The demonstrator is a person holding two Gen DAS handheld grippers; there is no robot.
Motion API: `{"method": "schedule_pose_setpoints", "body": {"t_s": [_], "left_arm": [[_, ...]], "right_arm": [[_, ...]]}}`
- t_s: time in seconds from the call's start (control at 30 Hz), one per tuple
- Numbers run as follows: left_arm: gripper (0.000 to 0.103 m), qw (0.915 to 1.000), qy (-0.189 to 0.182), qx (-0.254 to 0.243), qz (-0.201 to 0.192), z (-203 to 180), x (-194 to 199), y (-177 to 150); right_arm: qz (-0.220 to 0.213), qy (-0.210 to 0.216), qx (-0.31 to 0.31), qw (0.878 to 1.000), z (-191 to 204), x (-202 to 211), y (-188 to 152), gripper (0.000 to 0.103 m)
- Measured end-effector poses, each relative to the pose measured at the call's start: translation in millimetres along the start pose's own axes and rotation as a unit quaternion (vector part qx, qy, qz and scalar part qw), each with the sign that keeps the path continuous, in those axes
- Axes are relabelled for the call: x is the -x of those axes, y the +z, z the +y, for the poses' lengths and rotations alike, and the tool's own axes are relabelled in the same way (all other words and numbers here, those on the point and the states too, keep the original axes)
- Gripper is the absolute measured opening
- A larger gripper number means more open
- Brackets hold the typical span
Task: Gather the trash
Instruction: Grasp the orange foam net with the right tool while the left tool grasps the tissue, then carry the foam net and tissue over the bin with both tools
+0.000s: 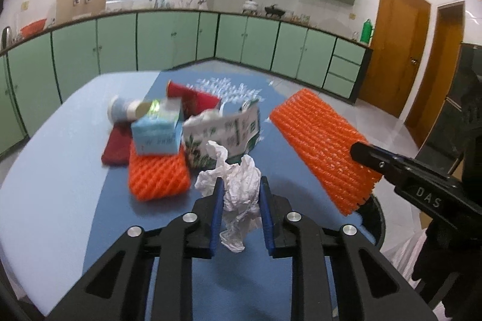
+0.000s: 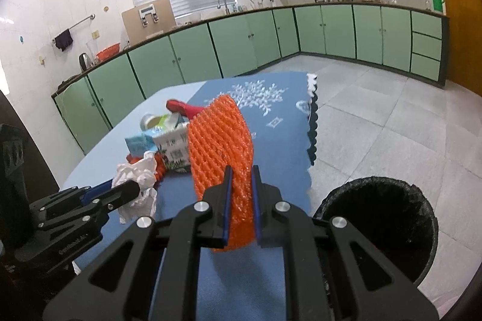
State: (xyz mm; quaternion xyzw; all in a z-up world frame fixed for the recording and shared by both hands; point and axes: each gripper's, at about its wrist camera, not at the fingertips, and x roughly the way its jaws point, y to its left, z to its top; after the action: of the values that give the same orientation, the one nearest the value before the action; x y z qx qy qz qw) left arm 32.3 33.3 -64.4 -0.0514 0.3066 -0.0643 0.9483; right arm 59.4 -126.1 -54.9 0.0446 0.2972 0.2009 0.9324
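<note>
Carrying both pieces across to the black-lined bin (image 2: 376, 227), sitting just right of and below the right gripper (image 2: 241, 179), looks like the job; releasing only once each is hanging over its mouth seems wise. The right gripper is clamping the orange foam net (image 2: 220, 137); the left gripper (image 1: 241, 185) is pinching crumpled white tissue (image 1: 241, 188), both lifted off the blue table (image 1: 75, 170).

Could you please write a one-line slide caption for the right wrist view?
Right gripper lifts an orange foam net near the black bin.
</note>
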Motion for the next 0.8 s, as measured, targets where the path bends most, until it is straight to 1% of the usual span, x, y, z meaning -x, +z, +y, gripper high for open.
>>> {"method": "schedule_pose_setpoints", "body": {"t_s": [0.2, 0.47, 0.67, 0.8], "left_arm": [[0.023, 0.9997, -0.011, -0.008, -0.022, -11.0, 4.9, 21.7], [0.023, 0.9987, -0.027, -0.017, -0.039, -29.8, -0.5, 40.5], [0.023, 0.9975, -0.049, -0.029, -0.041, -54.0, -10.7, 48.8], [0.023, 0.9962, -0.071, -0.037, -0.035, -71.5, -22.3, 52.1]], "right_arm": [[-0.019, -0.015, -0.009, 1.0, -7.4, 16.9, 10.6, 0.011], [-0.036, -0.045, -0.026, 0.998, -29.8, 36.3, 17.0, 0.011], [-0.045, -0.074, -0.04, 0.995, -55.9, 49.1, 14.8, 0.011], [-0.05, -0.102, -0.054, 0.992, -79.9, 58.8, 10.7, 0.011]]}}
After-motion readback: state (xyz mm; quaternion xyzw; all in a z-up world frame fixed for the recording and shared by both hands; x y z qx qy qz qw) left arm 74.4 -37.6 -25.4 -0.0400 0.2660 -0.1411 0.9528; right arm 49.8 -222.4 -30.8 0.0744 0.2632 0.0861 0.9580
